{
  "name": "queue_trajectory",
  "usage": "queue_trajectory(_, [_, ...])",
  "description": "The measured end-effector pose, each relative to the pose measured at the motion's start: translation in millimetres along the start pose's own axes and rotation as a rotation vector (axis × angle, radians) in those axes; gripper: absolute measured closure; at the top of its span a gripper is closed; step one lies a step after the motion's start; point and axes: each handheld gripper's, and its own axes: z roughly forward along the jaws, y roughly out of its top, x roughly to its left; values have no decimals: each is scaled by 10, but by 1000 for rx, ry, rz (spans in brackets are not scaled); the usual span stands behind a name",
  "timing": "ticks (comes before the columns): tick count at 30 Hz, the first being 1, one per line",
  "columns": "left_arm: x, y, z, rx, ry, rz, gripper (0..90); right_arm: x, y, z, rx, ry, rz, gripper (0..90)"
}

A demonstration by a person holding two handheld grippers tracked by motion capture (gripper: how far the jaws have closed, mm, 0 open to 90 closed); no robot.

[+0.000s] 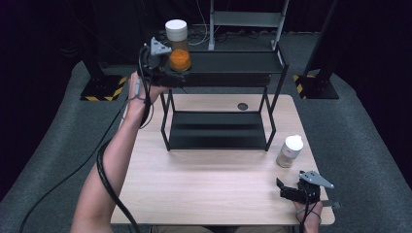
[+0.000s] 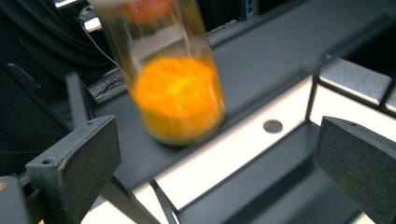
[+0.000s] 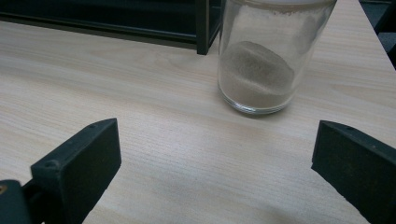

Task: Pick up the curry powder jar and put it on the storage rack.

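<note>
A glass jar of orange powder (image 1: 179,48) with a white lid stands at the left end of the black rack's top shelf (image 1: 233,63). My left gripper (image 1: 171,73) is held up at that shelf's front left edge. It is open, and in the left gripper view the orange jar (image 2: 175,88) stands just beyond the wide-apart jaws, blurred and not touched. A second jar with beige powder (image 1: 290,151) stands on the table beside the rack's right front leg. My right gripper (image 1: 283,188) rests low near the table's front right corner, open, facing the beige jar (image 3: 268,56) from a short way off.
The rack's lower shelf (image 1: 218,128) is bare. The wooden table (image 1: 209,184) has a small round hole (image 1: 242,106) behind the rack. A grey metal stand (image 1: 245,19) and two black posts on striped bases (image 1: 102,87) (image 1: 316,85) stand on the floor behind.
</note>
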Motion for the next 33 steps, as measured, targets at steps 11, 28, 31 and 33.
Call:
queue_trajectory(11, [-286,-824,26,103,-53,24,1,-2,8,4,5,2,-6,5])
queue_trajectory(28, [-765,-2293,263,337,-72,-150,1,2,9,6,4,5,-13,4])
queue_trajectory(31, [-835,-2431,243,338,-60,-191,1,8,4,4,2,2,-14,4])
queue_trajectory(33, [-883,-2492,243,346,-44,-209,2,6,10,7,5,3,-12,4])
